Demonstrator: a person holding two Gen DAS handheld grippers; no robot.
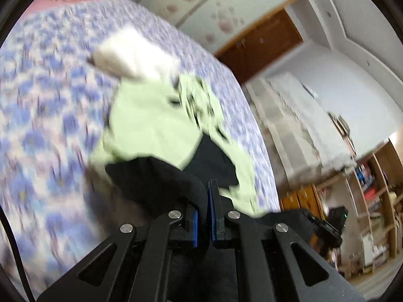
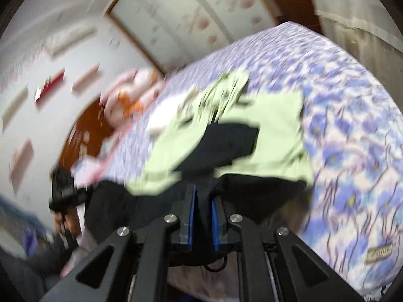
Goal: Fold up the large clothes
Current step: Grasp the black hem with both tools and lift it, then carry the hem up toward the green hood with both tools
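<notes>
Both grippers, left gripper and right gripper, pinch the black hem of a green garment on the floral bedspread. White folded cloth lies beyond it; a pink pillow sits at the bed's head.

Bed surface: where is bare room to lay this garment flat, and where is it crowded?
Bare floral bedspread lies open left of the green-and-black garment; another bare stretch on its other side. Crowded toward the white folded item and the pink-and-orange bundle.
</notes>
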